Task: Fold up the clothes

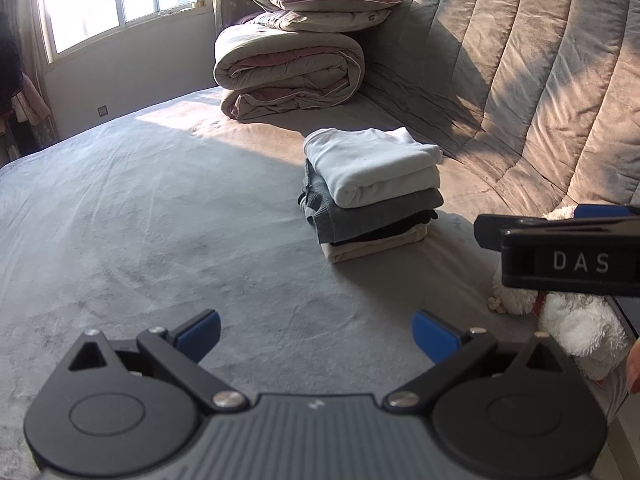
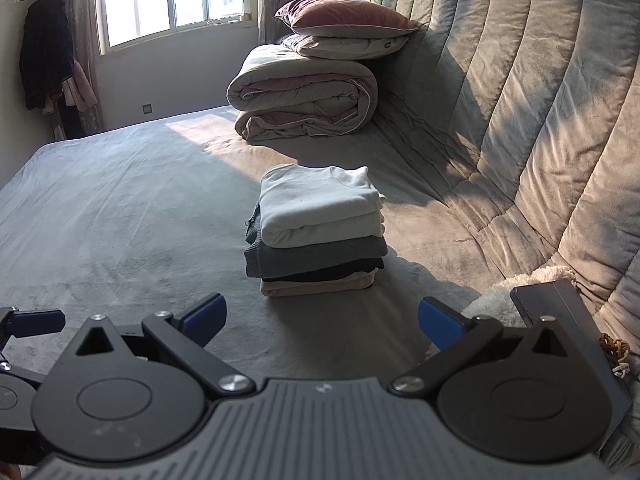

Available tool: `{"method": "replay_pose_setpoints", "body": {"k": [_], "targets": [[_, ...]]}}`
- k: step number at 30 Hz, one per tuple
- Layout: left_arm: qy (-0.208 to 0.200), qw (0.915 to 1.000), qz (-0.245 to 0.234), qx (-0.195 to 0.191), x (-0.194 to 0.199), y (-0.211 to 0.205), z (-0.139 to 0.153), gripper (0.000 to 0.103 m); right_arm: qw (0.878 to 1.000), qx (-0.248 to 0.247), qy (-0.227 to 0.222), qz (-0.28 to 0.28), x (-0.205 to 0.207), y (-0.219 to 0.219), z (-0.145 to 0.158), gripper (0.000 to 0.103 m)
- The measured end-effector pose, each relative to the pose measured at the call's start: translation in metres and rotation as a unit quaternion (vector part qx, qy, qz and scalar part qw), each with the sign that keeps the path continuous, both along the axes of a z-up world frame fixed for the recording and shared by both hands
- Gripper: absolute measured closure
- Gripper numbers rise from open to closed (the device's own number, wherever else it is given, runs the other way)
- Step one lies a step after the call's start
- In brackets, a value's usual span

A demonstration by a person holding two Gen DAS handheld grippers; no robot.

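folded clothes stack (image 2: 318, 232) on bed (image 2: 120, 216) | both claws apart, empty | plush toy (image 1: 576, 320) right

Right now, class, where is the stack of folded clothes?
In both wrist views the stack of folded clothes sits on the grey bed, just ahead of the open right gripper, between it and the rolled duvet.

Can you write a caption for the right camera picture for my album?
Open right tongs face a neat stack of folded clothes on the grey bed.
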State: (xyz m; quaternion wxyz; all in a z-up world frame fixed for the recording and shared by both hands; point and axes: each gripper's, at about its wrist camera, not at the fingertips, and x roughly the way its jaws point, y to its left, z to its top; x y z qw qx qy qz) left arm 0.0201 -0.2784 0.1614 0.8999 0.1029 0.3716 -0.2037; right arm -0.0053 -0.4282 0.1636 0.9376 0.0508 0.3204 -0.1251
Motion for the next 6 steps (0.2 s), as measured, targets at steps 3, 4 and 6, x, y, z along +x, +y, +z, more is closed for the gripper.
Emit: {"method": "replay_pose_setpoints", "body": {"k": [3, 4, 6], "targets": [[0.003, 1.0000, -0.002, -0.004, 0.0003, 0.0013, -0.0007, 0.001, 1.000, 0.000, 0.000, 0.000, 0.0003, 0.0009, -0.0009, 0.000], [0.004, 1.0000, -0.002, -0.005, 0.0005, 0.0018, -0.0009, 0.001, 1.000, -0.001, 0.000, 0.001, 0.0004, 0.0013, -0.0014, 0.000], [0.003, 1.0000, -0.003, -0.007, 0.0006, 0.0038, -0.0024, 0.001, 1.000, 0.000, 0.001, 0.001, 0.0016, 0.0026, -0.0028, 0.000]]}}
